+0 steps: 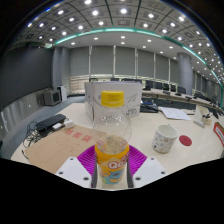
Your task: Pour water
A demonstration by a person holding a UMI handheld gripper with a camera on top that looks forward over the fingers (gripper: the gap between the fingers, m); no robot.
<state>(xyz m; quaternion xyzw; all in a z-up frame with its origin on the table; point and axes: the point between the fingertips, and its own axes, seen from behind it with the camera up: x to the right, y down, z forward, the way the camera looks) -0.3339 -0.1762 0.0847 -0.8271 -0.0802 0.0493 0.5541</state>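
Tool (112, 172): clenched on clear bottle (112, 140), centre frame, base hidden. White cup (165, 138) right, on bench (60, 140); label illegible.

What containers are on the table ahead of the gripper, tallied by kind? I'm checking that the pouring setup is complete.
Bottles: 1, a clear bottle with a yellow cap, held between the gripper fingers.
Cups: 1, a white cup standing apart, beside the bottle.
Jugs: 1, a translucent jug behind the bottle.
Total: 3
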